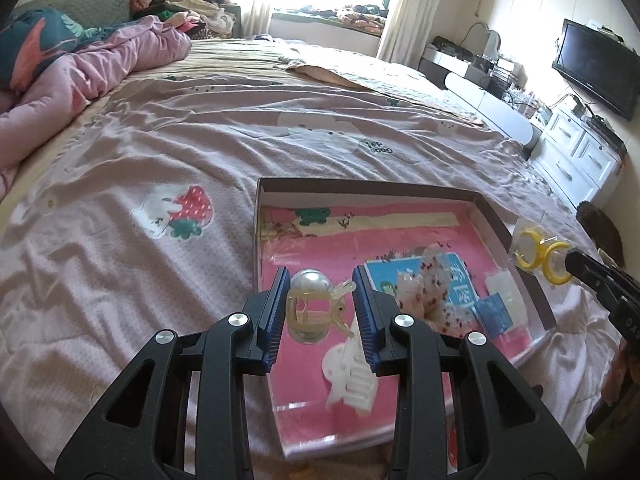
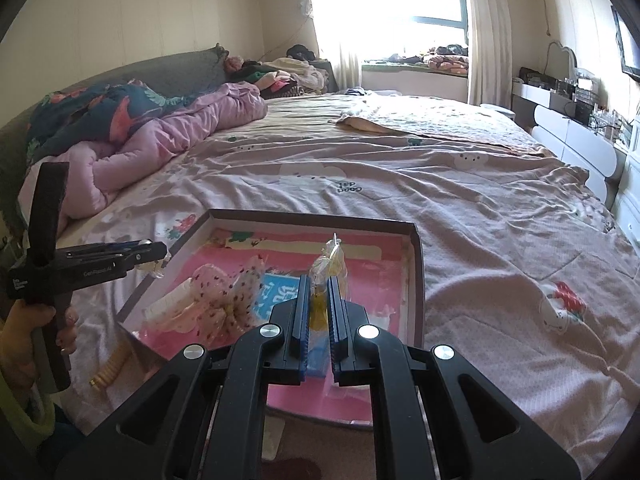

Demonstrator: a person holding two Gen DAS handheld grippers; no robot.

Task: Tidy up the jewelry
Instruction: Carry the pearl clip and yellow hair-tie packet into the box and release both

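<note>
Left gripper (image 1: 322,304) part-closed on a pearl hair claw (image 1: 316,304), blue pads against its sides, claw's long axis running along the fingers. It hangs over the near-left corner of the shallow box (image 1: 360,186) on the bed (image 1: 160,152); pink floor directly beneath, so release looks like a short drop. Right gripper (image 2: 318,312) shut on a clear packet of yellow hoops (image 2: 330,268), also over the box, toward its near-right side. Bow clip (image 2: 224,296) lies between the two.
</note>
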